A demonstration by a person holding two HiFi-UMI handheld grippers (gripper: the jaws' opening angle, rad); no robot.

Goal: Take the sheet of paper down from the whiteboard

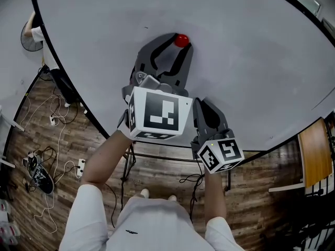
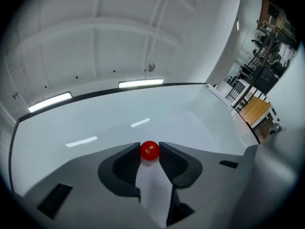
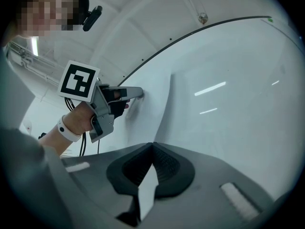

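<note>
While the broad white whiteboard (image 1: 235, 61) carries the white sheet of paper (image 3: 147, 118), the task looks barely begun. The right gripper's (image 3: 152, 147) fingers pinch the sheet's lower edge, and the left gripper's (image 2: 150, 157) fingers, fairly wide, clasp the small round red magnet (image 2: 149, 150) pinning it. Magnet and sheet both remain to come off.

Head cam: above the person (image 1: 152, 218), aimed steeply down the whiteboard (image 1: 251, 61) face. Left gripper cam: v. close to whiteboard, looking up it past red magnet (image 2: 149, 150). Right gripper cam: lower, near whiteboard, facing up-left; sees left gripper (image 3: 136, 93). All share whiteboard.
</note>
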